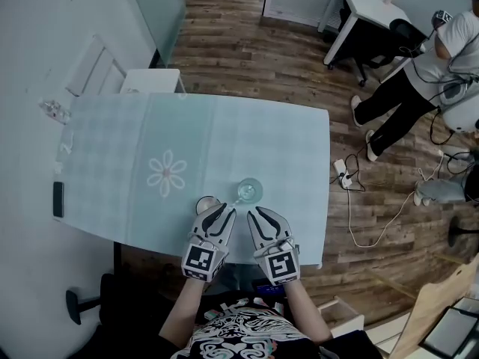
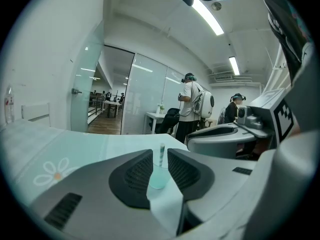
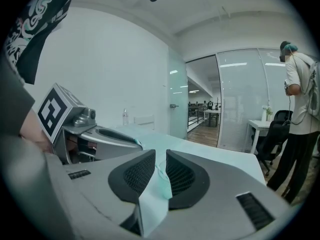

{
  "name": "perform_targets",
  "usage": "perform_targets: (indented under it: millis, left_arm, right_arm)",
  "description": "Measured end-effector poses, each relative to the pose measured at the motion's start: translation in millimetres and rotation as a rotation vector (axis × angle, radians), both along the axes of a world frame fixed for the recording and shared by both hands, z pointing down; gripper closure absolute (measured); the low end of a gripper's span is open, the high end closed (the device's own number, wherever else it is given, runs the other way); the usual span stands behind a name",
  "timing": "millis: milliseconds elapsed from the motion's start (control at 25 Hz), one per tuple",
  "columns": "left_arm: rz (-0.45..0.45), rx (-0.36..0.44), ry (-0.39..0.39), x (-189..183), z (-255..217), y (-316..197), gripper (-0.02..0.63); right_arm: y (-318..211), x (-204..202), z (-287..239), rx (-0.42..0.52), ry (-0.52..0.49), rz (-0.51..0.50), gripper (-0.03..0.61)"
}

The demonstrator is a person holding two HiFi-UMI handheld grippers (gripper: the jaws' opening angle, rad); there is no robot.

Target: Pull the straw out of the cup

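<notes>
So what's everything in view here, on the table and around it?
Checked tablecloth: one, pale teal, flower print, covering the tabletop.
Clear plastic cup: one, see-through, near the cloth's front edge.
Striped straw: one, pale, upright in the cup.
Flat black slab: one, black, cloth's left edge.
Clear bottle: one, see-through, far left corner.
White desk: one, white, top right of head view.
Standing person: one, white shirt, beside desk.
Left gripper: one, grey, jaws open, empty.
Right gripper: one, grey, jaws apart, empty.

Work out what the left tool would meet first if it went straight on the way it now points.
Most likely the cup, with its straw: it stands centred in the gap between the left tool's open jaws, a little ahead. Depth is unclear.
</notes>
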State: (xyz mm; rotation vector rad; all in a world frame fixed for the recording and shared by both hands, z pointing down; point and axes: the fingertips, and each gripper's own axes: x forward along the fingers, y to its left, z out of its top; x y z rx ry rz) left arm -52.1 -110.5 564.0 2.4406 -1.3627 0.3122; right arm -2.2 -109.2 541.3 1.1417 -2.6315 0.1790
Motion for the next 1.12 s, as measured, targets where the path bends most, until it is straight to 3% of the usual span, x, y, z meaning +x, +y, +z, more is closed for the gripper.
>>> perform_targets:
  millis: [560,680,960,1120]
  left_arm:
    - [0.022,0.031,-0.011,10,-6,-8,0.503]
    - [0.025,0.073,-0.028,8,-9,-10,0.550]
    - [0.041,0.031,-0.013,12,-6,-11,0.554]
    - [0.050,0.054,-0.019,11,-4,-10,0.554]
  right_arm:
    - [-9,-12,29,-0.024,0.075,-0.067,0.523]
    - [-11,-15,33,-0.027,0.085,-0.081,0.522]
    - [-12,-14,42,-0.038,0.084,-0.097,0.522]
    - [-14,-15,38,-0.043,0.077,-0.093,0.522]
